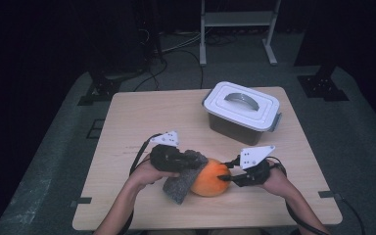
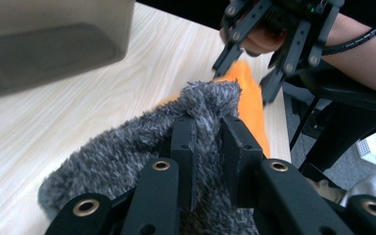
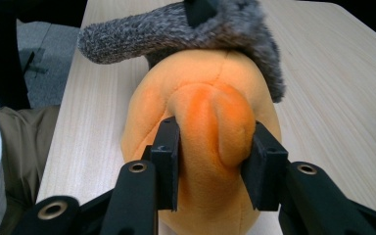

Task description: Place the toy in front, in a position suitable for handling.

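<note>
The orange plush toy (image 1: 210,178) lies on the near part of the wooden table (image 1: 142,112), between the two hands; the grey fuzzy cloth (image 1: 182,178) is draped against its left side and partly over its top; the left gripper (image 2: 206,132) has its jaws pinched together on a fold of that cloth, holding it against the toy; the right gripper (image 3: 215,147) is clamped on a bulging lobe of the toy's near end, the soft stuffing squeezed between the pads, so the toy is steadied from the right; this looks like wiping or rubbing the toy with the cloth, and I judge it to be mid-way, since the cloth covers only one side and the toy's right and front surfaces are bare; working round the rest of it seems to be what is left; the lidded plastic box (image 1: 242,111) stands shut farther back on the right, well apart from both hands.
</note>
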A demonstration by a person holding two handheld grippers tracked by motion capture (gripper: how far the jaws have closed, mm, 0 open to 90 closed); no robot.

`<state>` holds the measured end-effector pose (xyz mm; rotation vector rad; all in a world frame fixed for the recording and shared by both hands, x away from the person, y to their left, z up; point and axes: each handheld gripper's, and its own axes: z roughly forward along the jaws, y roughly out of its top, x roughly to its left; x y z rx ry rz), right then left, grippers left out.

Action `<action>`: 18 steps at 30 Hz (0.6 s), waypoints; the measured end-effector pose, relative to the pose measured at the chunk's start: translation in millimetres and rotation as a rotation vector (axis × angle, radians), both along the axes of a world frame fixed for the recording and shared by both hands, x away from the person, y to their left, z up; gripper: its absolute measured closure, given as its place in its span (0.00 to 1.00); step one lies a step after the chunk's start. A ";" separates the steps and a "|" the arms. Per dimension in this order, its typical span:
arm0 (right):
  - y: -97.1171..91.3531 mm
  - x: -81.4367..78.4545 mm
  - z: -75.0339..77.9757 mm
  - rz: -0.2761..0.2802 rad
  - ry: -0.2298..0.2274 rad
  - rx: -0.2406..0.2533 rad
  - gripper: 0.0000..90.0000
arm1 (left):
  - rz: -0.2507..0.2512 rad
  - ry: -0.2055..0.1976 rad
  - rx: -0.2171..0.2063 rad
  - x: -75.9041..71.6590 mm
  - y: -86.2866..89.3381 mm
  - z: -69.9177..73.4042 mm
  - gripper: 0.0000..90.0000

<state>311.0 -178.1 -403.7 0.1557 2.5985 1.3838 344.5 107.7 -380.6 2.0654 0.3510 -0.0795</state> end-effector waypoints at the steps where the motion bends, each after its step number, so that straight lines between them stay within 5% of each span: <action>1: 0.5 -0.7 -0.6 0.005 -0.004 -0.006 0.68 | -0.007 -0.006 0.006 0.6 -2.7 0.7 0.85; 9: -13.5 4.6 -8.3 -0.021 0.025 -0.005 0.68 | -0.004 0.003 0.050 -2.9 -1.1 -8.9 0.85; 18: -15.1 9.2 -7.9 -0.090 0.146 0.013 0.44 | -0.001 0.029 0.005 -9.8 -0.9 -16.9 0.85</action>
